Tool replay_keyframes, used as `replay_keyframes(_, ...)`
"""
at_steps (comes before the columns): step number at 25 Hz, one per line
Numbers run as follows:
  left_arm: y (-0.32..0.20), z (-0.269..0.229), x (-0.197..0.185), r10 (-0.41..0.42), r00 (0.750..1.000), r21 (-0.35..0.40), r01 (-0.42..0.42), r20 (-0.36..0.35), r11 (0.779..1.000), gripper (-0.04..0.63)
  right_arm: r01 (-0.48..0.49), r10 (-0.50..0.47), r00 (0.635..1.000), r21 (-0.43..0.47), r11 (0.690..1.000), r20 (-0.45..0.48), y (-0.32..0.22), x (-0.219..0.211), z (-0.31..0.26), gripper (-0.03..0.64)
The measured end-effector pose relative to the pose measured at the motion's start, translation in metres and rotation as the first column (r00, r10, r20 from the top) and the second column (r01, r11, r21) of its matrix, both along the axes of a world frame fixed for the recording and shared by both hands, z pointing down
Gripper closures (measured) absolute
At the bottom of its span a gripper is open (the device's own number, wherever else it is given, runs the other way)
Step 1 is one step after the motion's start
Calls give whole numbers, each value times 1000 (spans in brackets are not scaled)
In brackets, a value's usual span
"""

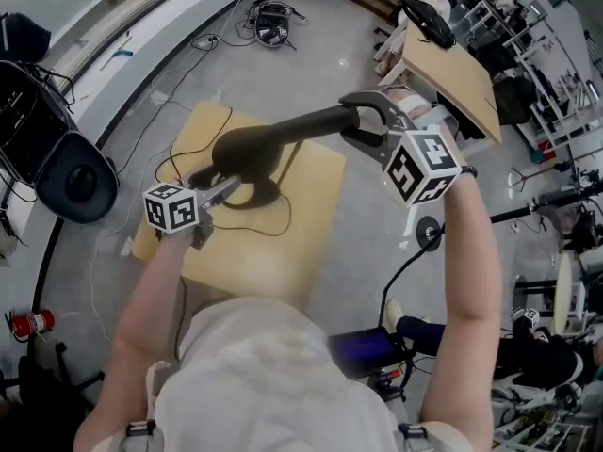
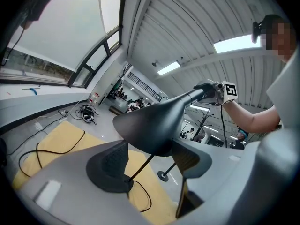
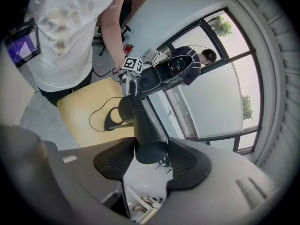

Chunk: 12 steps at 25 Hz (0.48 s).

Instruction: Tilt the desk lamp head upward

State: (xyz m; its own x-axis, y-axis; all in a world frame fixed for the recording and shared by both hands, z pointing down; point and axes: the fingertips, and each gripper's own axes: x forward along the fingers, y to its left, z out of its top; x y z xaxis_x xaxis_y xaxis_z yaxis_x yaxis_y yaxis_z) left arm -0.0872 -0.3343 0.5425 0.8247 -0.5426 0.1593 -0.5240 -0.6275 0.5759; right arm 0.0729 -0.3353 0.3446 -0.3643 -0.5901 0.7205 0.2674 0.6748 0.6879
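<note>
You seem to be at the grip: right gripper (image 1: 350, 119) fingers clamp the smooth cylindrical tail of the matte black desk lamp head (image 1: 245, 151), centre frame above the pale yellow worktop (image 1: 311, 243). The left gripper (image 1: 224, 188) fingers stand wide around its cone. Next, lever the cone upward gently.

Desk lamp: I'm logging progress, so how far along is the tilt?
Done: both grippers are at the lamp head. In hand: right gripper grips its narrow end; left gripper straddles its wide end, open. Left: the upward tilt; I can't tell how far it's raised.
</note>
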Motion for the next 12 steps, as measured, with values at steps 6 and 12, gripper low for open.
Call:
replay_keyframes(6,-4,-4,-7,-21,1000,24,21,21,999,302,-20,20,999,-1,1000,26,-3,1,2,379)
replay_keyframes(12,-9,-11,-19,-35,997,55,31,64,998,305,-37,37,997,2,999,66,-7,0,5,380)
